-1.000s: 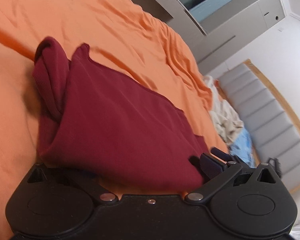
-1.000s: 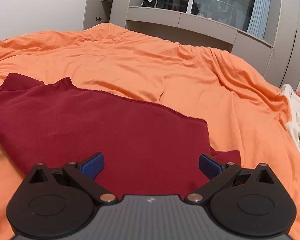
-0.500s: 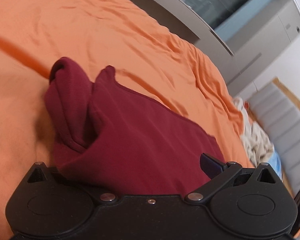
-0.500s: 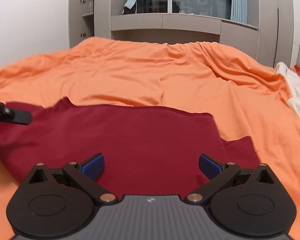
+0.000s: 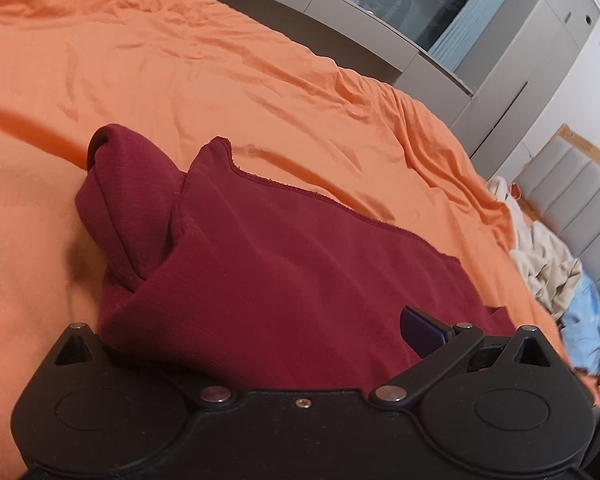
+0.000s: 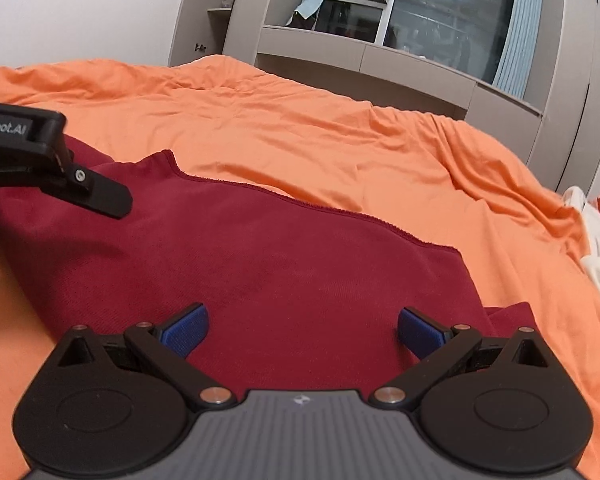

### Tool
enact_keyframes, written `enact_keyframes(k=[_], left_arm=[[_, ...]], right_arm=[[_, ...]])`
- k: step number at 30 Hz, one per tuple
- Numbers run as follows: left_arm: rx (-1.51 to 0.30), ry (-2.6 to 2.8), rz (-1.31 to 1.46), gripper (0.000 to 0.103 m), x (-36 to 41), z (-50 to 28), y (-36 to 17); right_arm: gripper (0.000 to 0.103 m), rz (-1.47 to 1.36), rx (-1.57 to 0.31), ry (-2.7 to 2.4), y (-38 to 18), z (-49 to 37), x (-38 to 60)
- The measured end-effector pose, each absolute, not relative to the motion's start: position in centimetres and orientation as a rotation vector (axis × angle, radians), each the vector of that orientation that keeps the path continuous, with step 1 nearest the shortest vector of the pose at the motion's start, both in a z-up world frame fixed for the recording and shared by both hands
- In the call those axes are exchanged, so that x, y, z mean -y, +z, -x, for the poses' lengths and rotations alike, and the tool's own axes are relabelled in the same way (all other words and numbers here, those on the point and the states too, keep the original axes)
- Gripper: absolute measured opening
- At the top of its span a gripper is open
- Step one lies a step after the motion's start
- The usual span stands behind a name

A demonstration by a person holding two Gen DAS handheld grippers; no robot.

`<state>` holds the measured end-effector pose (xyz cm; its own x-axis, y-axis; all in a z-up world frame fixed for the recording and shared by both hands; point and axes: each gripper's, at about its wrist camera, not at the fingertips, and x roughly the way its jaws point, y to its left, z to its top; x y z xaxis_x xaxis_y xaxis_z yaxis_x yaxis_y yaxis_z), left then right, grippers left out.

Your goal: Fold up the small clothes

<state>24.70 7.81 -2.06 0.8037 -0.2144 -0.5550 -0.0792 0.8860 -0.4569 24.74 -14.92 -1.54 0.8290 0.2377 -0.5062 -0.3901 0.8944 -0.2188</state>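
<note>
The right gripper (image 6: 302,330) has its jaws spread wide with nothing between them, its blue pads (image 6: 186,328) hovering over the dark red garment (image 6: 260,264). The left gripper (image 5: 300,340) is harder to read: only its right-hand pad shows, the other being buried under cloth, so I cannot tell whether it is clamped or loose. The garment lies on the orange bedcover (image 5: 220,60), spread from 9 to 3 o'clock in the right wrist view, with a bunched sleeve or corner (image 5: 128,200) rising at 10 o'clock in the left view. A pile of pale clothes (image 5: 548,264) waits at 3 o'clock. This looks like mid-fold, one side doubled over. Next, the right gripper probably needs to pinch the near edge and carry it across, keeping the hem straight.
</note>
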Motion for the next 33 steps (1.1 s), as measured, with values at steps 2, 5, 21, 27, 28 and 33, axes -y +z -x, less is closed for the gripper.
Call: enact_keyframes(k=[2, 5, 21, 27, 28, 33], left_arm=[[-0.640, -0.073, 0.472, 0.102, -7.7, -24.7, -2.1], [-0.640, -0.072, 0.470, 0.102, -7.8, -24.7, -2.1], [-0.665, -0.075, 0.442, 0.102, -7.7, -25.1, -2.0], [-0.656, -0.070, 0.503, 0.101, -8.9, -25.6, -1.8], [-0.651, -0.057, 0.499, 0.100, -8.9, -25.6, -1.7], [-0.617, 0.018, 0.438, 0.072, -8.6, -25.9, -1.4]], right_arm=[[0.103, 0.326, -0.486, 0.338, -1.6, -24.6, 14.8], [0.103, 0.327, -0.485, 0.340, -1.7, -24.7, 14.8], [0.103, 0.323, -0.486, 0.342, -1.7, -24.8, 14.9], [0.103, 0.318, -0.487, 0.344, -1.8, -24.7, 14.9], [0.103, 0.318, -0.487, 0.344, -1.8, -24.7, 14.9], [0.103, 0.318, -0.487, 0.345, -1.8, -24.8, 15.0]])
